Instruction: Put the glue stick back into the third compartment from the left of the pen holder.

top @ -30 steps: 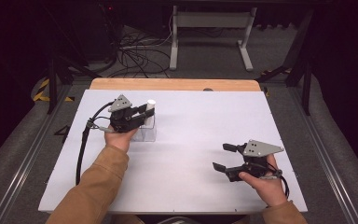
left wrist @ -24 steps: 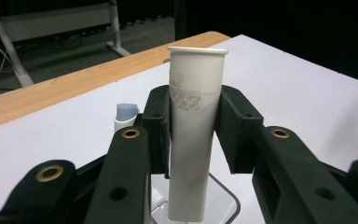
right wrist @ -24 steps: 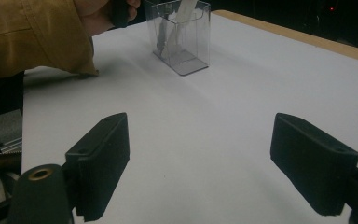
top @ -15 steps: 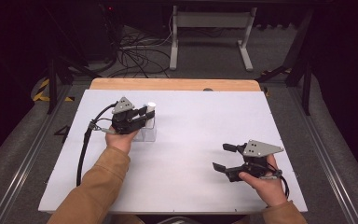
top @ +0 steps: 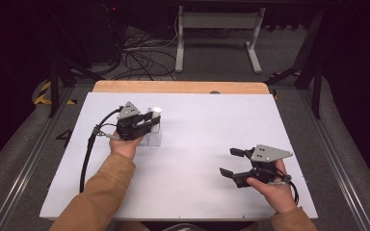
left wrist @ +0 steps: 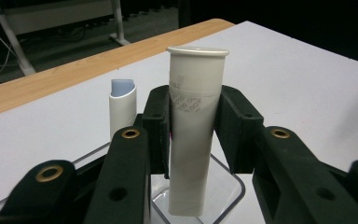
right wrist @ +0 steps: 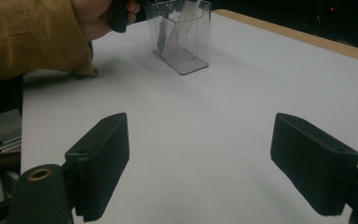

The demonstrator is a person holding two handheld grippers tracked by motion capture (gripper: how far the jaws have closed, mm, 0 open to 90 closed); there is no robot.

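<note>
A clear plastic box [top: 152, 138] stands on the white table top [top: 197, 125] at the left. My left gripper [top: 153, 120] is over it, shut on a white tube [left wrist: 194, 126] with a flat cap that stands upright with its foot in the clear box [left wrist: 223, 191]. A second, shorter white tube [left wrist: 122, 108] with a bluish slanted tip stands just behind in the same box. My right gripper [top: 230, 162] rests low near the table's front right, open, with nothing between its jaws. In the right gripper view the clear box [right wrist: 182, 35] shows far off with the tubes inside.
A wooden strip [top: 178, 87] edges the far side of the table. A black cable [top: 87, 154] trails from the left gripper to the front left. Behind the table are a metal stand [top: 217, 29] and loose cables on the floor.
</note>
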